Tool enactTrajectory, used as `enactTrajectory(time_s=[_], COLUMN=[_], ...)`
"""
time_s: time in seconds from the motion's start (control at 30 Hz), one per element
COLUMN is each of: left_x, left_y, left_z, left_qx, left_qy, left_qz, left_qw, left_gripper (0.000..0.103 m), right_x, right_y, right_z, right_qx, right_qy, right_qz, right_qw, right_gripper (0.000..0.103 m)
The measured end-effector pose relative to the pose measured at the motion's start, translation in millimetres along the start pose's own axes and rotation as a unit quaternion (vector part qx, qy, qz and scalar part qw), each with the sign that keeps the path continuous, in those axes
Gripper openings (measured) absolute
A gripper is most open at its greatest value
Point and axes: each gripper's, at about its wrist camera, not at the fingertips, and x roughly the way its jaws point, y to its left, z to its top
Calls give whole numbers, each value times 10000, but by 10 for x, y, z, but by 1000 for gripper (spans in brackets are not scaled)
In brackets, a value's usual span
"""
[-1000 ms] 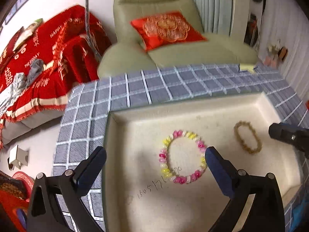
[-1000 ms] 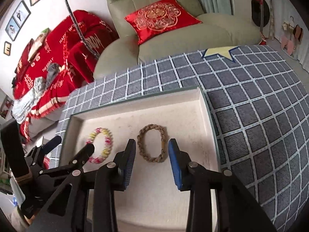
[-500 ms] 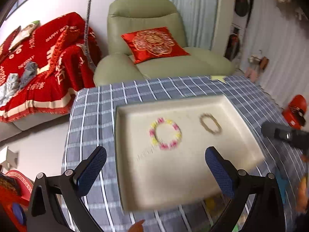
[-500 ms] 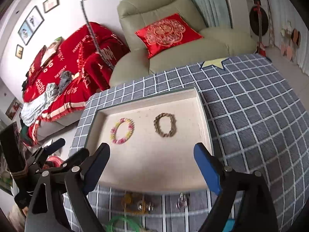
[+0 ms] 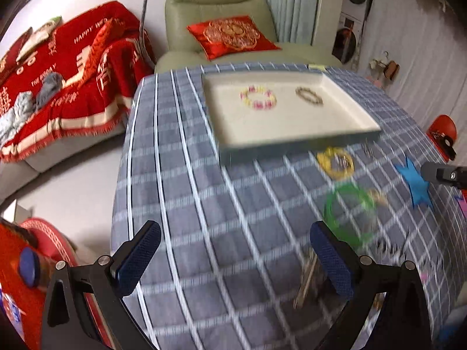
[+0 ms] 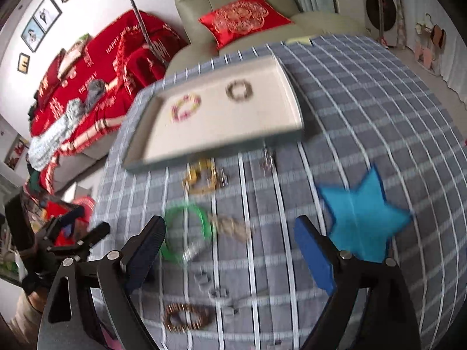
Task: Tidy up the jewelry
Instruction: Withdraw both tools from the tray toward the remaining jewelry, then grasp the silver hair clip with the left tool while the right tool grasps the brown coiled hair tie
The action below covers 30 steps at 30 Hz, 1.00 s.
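Observation:
A cream tray [image 5: 344, 134] [image 6: 289, 118] lies at the far side of the checked table. It holds a pink-and-yellow bead bracelet [image 5: 258, 97] [image 6: 186, 107] and a brown braided bracelet [image 5: 308, 96] [image 6: 239, 89]. In front of the tray lie a yellow bracelet [image 5: 335, 162] [image 6: 201, 178], a green bangle [image 5: 348, 214] [image 6: 186, 237] and several small pieces, all blurred. A dark bead bracelet [image 6: 186, 316] lies nearest. My left gripper [image 5: 233, 258] stands open over bare cloth, holding nothing. My right gripper [image 6: 230, 253] is open above the green bangle, nothing between its fingers.
A blue paper star [image 6: 362, 214] [image 5: 414, 182] lies on the cloth at the right. Beyond the table stand a green armchair [image 5: 221, 8] with a red cushion [image 5: 233, 36] and a sofa under a red blanket [image 5: 58, 67]. The table's left edge [image 5: 122, 175] drops to the floor.
Both grippers pulled back from the tray toward the near side of the table. The right gripper's jaws went from narrow to wide, leaving the brown bracelet in the tray.

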Motion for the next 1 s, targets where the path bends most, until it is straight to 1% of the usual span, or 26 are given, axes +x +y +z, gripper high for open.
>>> enactTrajectory(time_s=[0.1, 0.17, 0.3, 0.43, 0.67, 0.8, 0.83, 0.87, 0.93, 0.97, 1.0], left_x=[-55, -99, -110, -32, 40, 95, 112, 129, 162, 170, 182], left_y=[13, 5, -53, -142, -217, -232, -235, -244, -281, -299, -321], left_z=[-203, -331, -483, -563, -588, -574, -568, -559, -530, -521, -507], left_qx=[35, 86, 443, 783, 964, 989, 994, 998, 1042, 1070, 1113], left_qy=[30, 37, 90, 192, 289, 350, 364, 375, 388, 381, 373], left_qz=[-20, -104, -190, -201, -265, -262, -273, -282, -293, -287, -285], left_qw=[10000, 9999, 9988, 9965, 9946, 9941, 9940, 9939, 9934, 9931, 9927], left_gripper=[103, 103, 103, 103, 103, 103, 103, 103, 103, 103, 103], right_x=[-1, -5, -11, -4, 14, 35, 49, 71, 133, 161, 182], right_y=[27, 67, 156, 244, 339, 327, 337, 351, 381, 395, 410], right_z=[-297, -436, -652, -773, -893, -936, -947, -959, -968, -966, -969], right_qx=[-32, -73, -260, -463, -707, -761, -801, -858, -952, -977, -1026], right_qy=[118, 169, 217, 288, 314, 405, 429, 457, 526, 549, 536], right_qz=[-70, -118, -227, -335, -645, -673, -692, -726, -786, -792, -826], right_qw=[9999, 9998, 9992, 9980, 9949, 9940, 9935, 9926, 9910, 9905, 9898], right_gripper=[91, 91, 91, 91, 91, 90, 87, 81, 73, 70, 70])
